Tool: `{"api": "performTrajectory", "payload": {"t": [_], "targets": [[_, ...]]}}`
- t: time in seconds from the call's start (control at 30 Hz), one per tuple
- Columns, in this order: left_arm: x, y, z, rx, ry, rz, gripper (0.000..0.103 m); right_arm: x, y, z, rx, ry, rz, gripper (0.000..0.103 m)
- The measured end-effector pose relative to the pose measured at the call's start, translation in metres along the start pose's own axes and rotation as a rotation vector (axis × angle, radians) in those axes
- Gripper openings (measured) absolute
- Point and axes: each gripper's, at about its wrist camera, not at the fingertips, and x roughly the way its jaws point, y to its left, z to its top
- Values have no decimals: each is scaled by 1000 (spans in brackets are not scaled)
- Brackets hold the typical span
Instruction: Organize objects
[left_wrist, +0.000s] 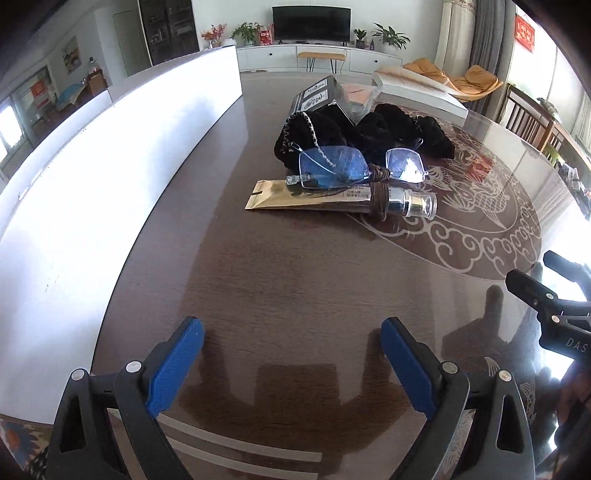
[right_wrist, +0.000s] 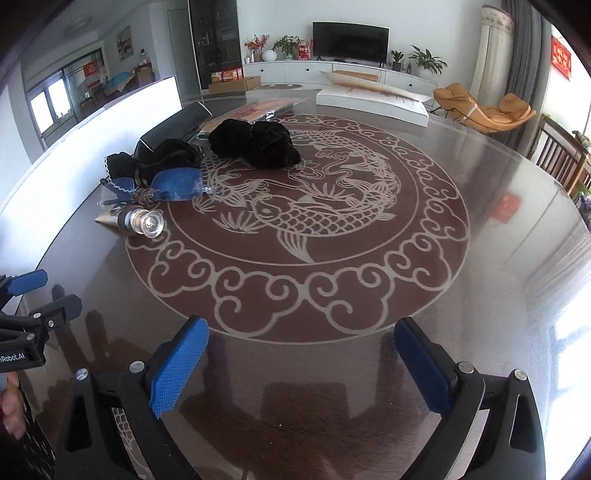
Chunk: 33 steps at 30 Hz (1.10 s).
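While both grippers are held wide apart and empty over the near edge of the tabletop (right_wrist: 480, 229), nothing has yet been taken up. A dark, glossy round tabletop with a pale carp-and-cloud inlay is seen, its clutter heaped toward the far left edge. Two black velvet pouches (right_wrist: 255, 142) are lying crumpled there beside a dark box (left_wrist: 317, 96); nearer lie a gold foil packet (left_wrist: 295, 195), rimless blue-tinted glasses (left_wrist: 332, 164) resting partly on it, and a small bottle (left_wrist: 402, 201) with a silver collar and clear cap, on its side.

Trouble is judged likely at the glasses: thin lenses could be scratched or a temple bent by the left gripper (left_wrist: 291, 363) or right gripper (right_wrist: 301, 367). The bottle may be rolled away if nudged, and the slick surface may let the packet slide.
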Motion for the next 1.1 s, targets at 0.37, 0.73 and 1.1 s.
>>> {"api": "performTrajectory", "payload": {"t": [0.37, 0.73, 1.1], "targets": [[-2, 4, -5, -27, -27, -13, 103, 2, 8, 0, -16, 5, -9, 103], [-3, 4, -5, -27, -28, -13, 103, 2, 8, 0, -16, 5, -9, 103], [-3, 4, -5, -27, -29, -13, 103, 2, 8, 0, -16, 5, -8, 103]]}}
